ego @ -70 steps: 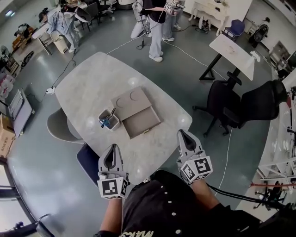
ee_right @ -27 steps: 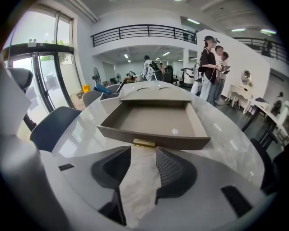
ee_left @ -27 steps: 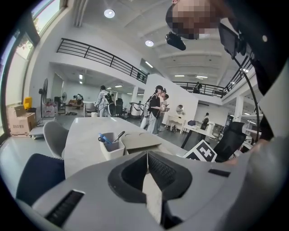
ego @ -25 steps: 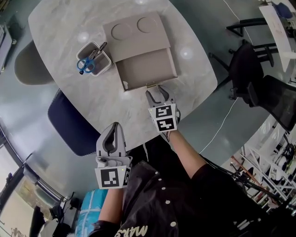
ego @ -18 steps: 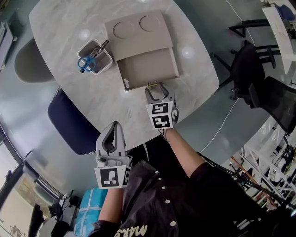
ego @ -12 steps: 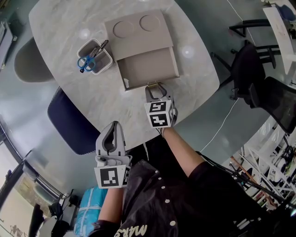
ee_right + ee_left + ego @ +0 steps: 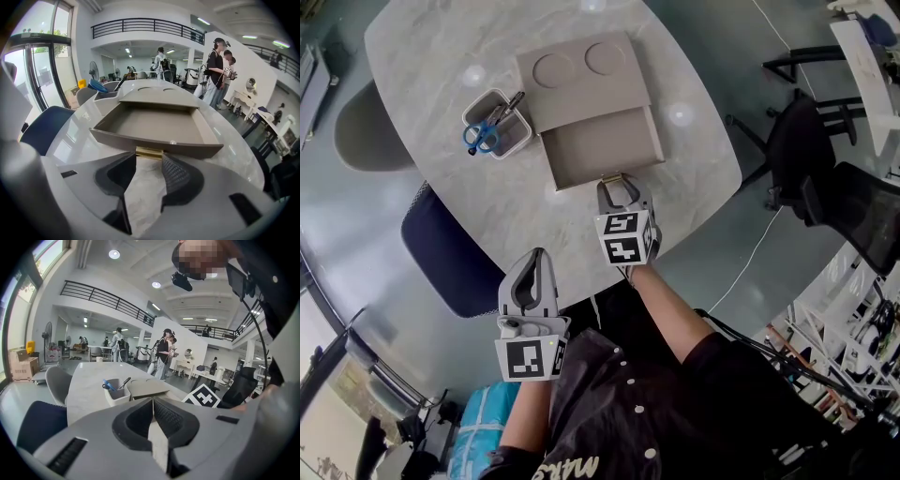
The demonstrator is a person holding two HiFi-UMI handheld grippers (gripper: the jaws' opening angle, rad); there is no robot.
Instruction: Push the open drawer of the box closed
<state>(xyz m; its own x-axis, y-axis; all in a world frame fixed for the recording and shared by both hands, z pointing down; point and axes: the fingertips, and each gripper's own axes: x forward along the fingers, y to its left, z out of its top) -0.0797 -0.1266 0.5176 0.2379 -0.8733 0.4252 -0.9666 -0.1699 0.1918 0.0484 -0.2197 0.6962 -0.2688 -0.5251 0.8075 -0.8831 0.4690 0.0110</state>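
Observation:
A taupe box (image 7: 581, 80) with two round recesses lies on the marble table (image 7: 441, 75). Its drawer (image 7: 602, 145) is pulled out toward me and has nothing inside. My right gripper (image 7: 615, 185) is at the drawer front. Its jaws are closing, and the tips flank the small gold handle (image 7: 149, 152) without clearly pressing on it. In the right gripper view the drawer (image 7: 150, 124) fills the middle, just beyond the right gripper (image 7: 149, 157). My left gripper (image 7: 533, 258) hangs back near my body, off the table, and the left gripper (image 7: 153, 401) is shut on nothing.
A grey pen cup (image 7: 495, 124) with blue scissors stands left of the box. A dark blue chair (image 7: 445, 253) sits by the table's near-left edge. Black office chairs (image 7: 806, 141) stand to the right. People stand far behind the table (image 7: 161, 355).
The right gripper came forward from beside my body to the drawer front and settled around the gold handle. Its jaws have narrowed a little. The left gripper stayed put.

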